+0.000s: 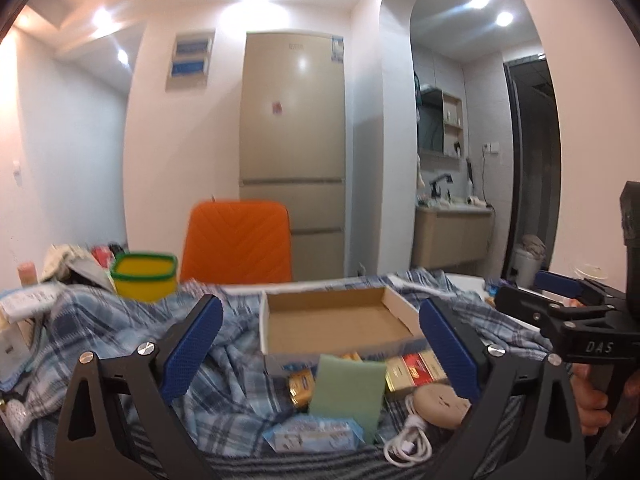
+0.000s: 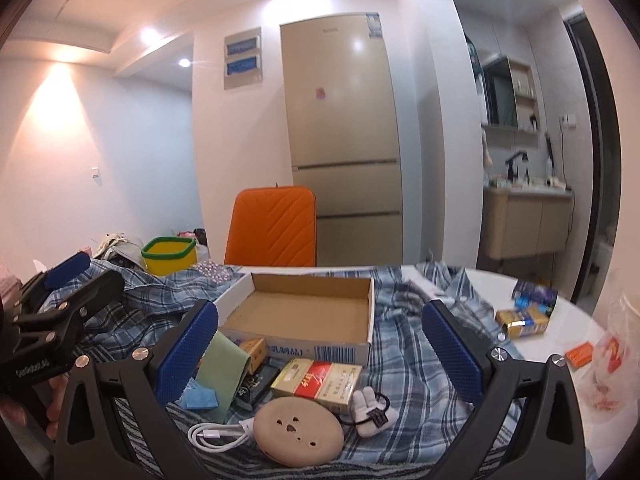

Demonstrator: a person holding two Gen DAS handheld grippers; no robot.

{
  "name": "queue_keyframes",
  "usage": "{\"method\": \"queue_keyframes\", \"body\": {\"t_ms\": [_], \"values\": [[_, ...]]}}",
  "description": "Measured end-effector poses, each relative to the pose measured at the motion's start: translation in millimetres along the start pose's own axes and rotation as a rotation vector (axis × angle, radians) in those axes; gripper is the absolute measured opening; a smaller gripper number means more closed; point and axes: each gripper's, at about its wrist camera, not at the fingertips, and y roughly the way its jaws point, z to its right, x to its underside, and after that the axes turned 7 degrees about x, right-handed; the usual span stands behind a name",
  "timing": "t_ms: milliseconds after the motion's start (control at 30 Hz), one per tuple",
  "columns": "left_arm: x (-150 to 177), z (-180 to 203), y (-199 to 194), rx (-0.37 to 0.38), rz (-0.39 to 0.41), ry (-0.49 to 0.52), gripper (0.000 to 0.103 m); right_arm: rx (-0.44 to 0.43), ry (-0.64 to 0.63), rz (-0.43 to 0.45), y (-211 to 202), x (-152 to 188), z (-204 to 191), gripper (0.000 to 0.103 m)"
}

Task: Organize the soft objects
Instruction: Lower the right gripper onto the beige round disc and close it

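My left gripper [image 1: 320,348] is open, nothing between its blue pads. It hovers over a plaid cloth [image 1: 232,360] spread on the table. Just ahead lie a flat green sponge cloth [image 1: 348,392] and a blue tissue pack [image 1: 316,434]. Behind them an empty cardboard box [image 1: 336,320] lies open. My right gripper [image 2: 320,352] is also open and empty, above a round beige pad [image 2: 298,432] and a small white plush toy [image 2: 368,408]. The green sponge cloth [image 2: 224,364] leans beside a blue cloth [image 2: 198,398]. Each gripper shows at the edge of the other's view.
A red and gold carton [image 2: 320,380] and a white cable [image 2: 220,436] lie among the soft things. A yellow tub with a green rim [image 2: 170,256] stands far left, an orange chair [image 2: 272,228] behind the table. Small packs [image 2: 524,320] and a plastic bag [image 2: 612,360] lie right.
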Motion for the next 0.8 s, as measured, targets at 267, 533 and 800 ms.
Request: {"method": "queue_keyframes", "body": {"t_ms": [267,533,800], "values": [[15.1,14.4,18.4,-0.001,-0.137,0.034,0.099,-0.07,0.037,-0.22,33.0,16.8,4.4,0.103],[25.6,9.0,33.2,-0.019,-0.225,0.004,0.099,-0.154,0.119,-0.464,75.7,41.9,13.9,0.101],[28.3,-7.2,41.2,-0.038,-0.26,-0.071,0.099,-0.172,0.114,-0.613,98.0,60.3,7.5,0.098]]}}
